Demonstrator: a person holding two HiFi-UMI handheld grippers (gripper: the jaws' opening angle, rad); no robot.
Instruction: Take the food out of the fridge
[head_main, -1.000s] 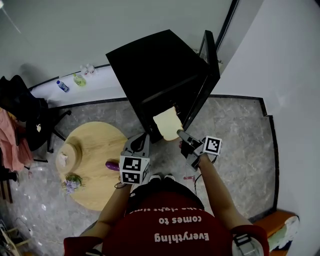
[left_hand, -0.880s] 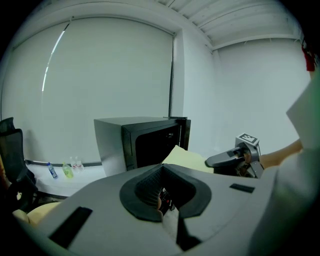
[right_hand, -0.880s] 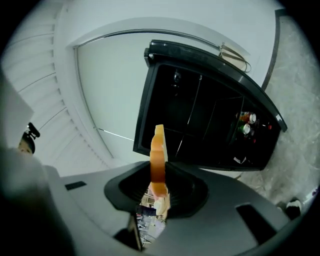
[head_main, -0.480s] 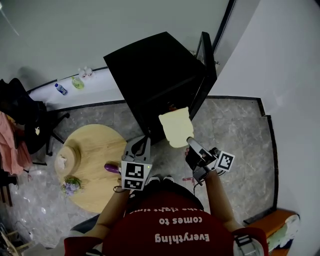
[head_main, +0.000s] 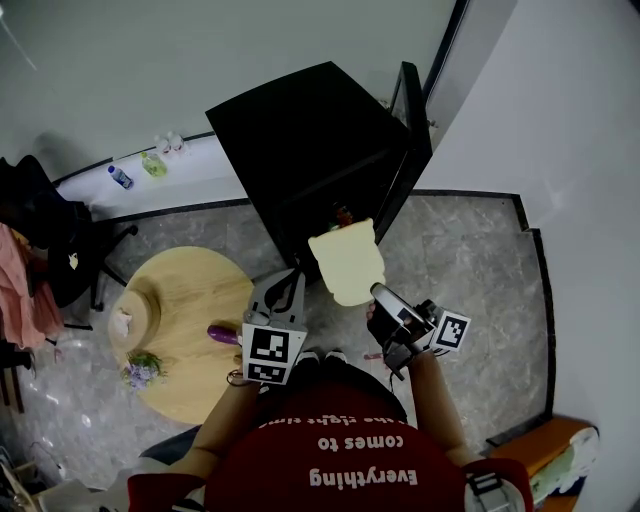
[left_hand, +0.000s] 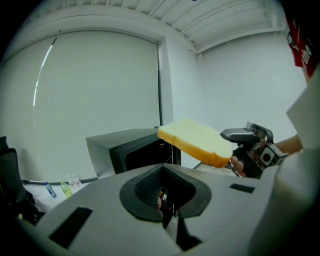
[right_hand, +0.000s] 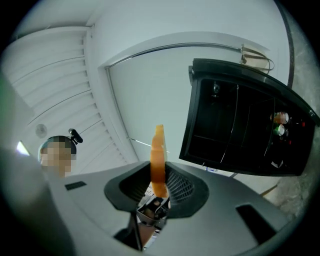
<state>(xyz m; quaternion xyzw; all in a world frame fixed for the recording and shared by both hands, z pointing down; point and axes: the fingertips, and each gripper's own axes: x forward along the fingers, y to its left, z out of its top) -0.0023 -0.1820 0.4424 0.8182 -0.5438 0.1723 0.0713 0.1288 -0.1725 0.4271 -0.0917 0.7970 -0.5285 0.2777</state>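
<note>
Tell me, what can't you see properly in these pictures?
- Inside the fridge, head view: dark, partly behind the bread slice.
- The purple thing on the table, head view: partly hidden by the left gripper.
- The small items, right gripper view: too small to name.

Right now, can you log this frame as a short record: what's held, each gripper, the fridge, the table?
held item: bread slice, in the air outside the fridge
right gripper: jaws shut on the bread slice's edge
left gripper: jaws together, nothing between them
fridge: black, door open
round table: wooden, purple item lying on it
</note>
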